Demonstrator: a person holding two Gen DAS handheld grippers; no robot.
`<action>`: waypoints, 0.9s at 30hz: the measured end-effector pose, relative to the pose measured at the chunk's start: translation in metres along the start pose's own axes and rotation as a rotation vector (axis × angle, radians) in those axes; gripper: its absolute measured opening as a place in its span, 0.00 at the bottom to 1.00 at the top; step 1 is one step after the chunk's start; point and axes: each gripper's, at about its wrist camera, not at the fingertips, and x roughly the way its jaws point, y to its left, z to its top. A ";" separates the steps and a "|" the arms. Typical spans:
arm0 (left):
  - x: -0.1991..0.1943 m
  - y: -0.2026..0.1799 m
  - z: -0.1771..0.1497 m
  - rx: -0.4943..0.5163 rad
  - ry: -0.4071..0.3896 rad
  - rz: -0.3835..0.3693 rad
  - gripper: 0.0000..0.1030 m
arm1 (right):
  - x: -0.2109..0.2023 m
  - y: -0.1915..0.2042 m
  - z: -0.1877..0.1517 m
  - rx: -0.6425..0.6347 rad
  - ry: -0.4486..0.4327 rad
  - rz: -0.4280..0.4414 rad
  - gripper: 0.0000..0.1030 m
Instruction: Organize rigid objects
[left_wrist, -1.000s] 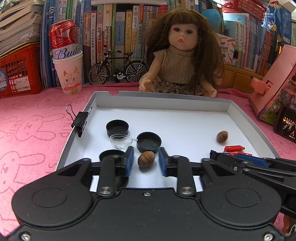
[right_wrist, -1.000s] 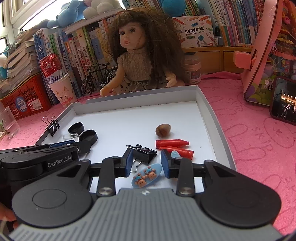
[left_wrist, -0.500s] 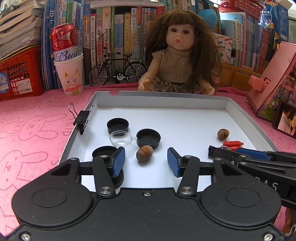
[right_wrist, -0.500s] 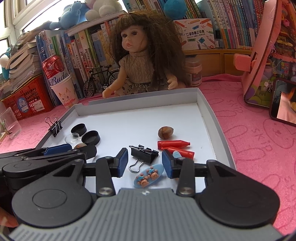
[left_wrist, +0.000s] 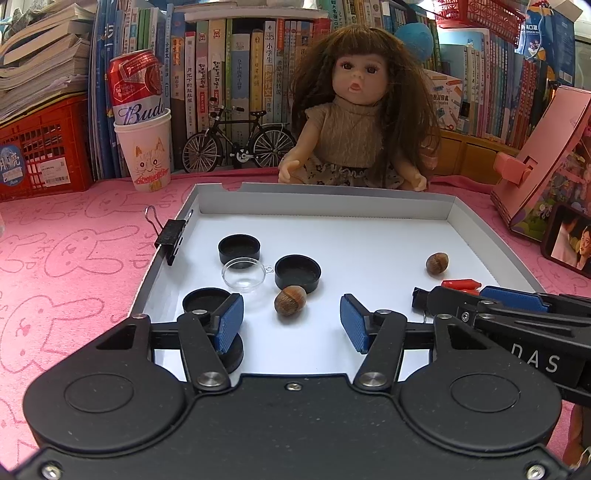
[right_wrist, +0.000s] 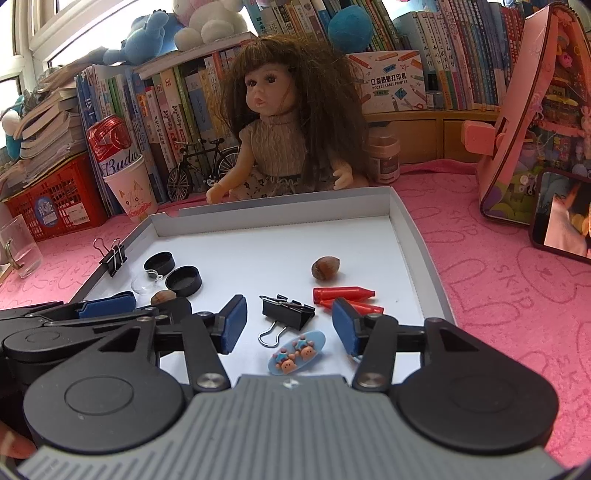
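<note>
Both sets of jaws are opening with nothing pinched: the left gripper has a hazelnut lying on the tray floor just ahead of its gap, the right gripper has a binder clip just ahead and a blue hair clip between its pads. Before closing I would centre the nut, since I judge it will roll off a skewed squeeze. I would take the flat hair clip low, across its narrow width.

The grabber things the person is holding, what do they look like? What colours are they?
Both are mostly black plastic. The left gripper has two angled black fingers with bumpy blue pads, shiny silver screws and two round black discs on its body. The right gripper looks the same, with blue pads, but has a ribbed grey cover in the middle. White letters show on its side in the left view.
</note>
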 end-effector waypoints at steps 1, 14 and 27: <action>-0.001 0.000 0.001 -0.001 -0.002 0.000 0.54 | -0.001 0.000 0.000 0.001 -0.001 -0.001 0.65; -0.018 0.003 -0.001 -0.007 -0.019 -0.006 0.57 | -0.015 0.002 -0.001 0.002 -0.022 -0.018 0.73; -0.053 0.011 -0.006 -0.011 -0.059 0.008 0.69 | -0.043 0.011 -0.005 -0.013 -0.066 -0.040 0.84</action>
